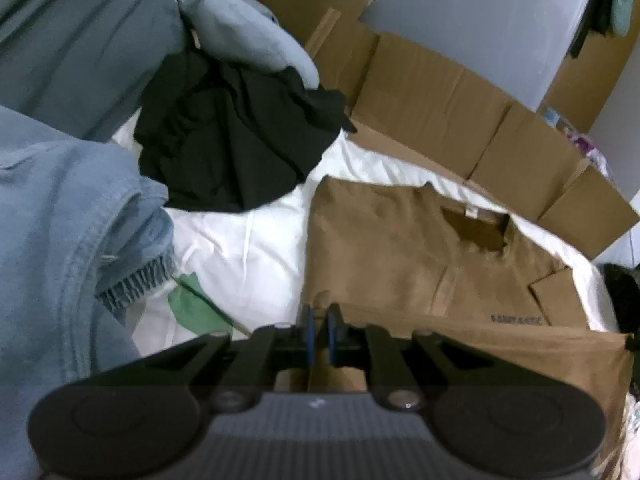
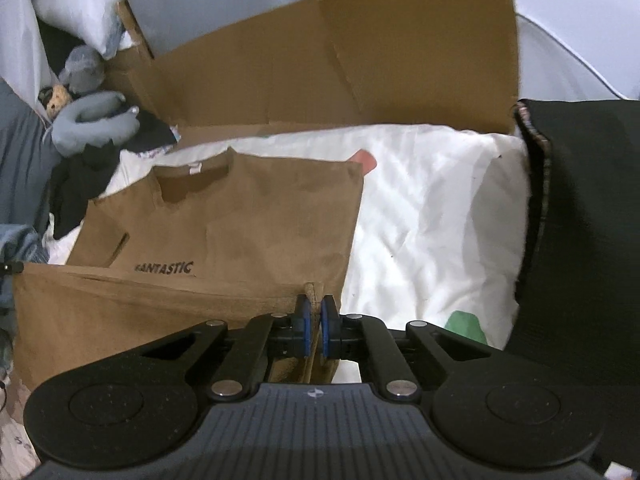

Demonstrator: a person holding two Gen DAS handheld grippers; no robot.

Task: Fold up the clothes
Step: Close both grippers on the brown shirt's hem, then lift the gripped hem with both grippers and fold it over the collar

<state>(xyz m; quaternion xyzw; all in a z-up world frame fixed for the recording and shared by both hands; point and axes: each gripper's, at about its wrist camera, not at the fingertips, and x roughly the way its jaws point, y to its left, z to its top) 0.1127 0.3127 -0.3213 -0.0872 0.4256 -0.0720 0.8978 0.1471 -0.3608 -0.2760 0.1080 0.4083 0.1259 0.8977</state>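
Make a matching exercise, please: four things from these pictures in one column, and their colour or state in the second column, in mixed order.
Things:
1. T-shirt
2. Black garment
3. Bed sheet
4. Left gripper

States:
A. crumpled in a heap
B. white, under the clothes
C. brown, lower edge lifted by both grippers
D. shut on fabric

Pairs: 1-C, 2-A, 3-B, 4-D

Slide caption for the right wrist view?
Right gripper pinches the brown T-shirt's lifted hem over the white bedding.
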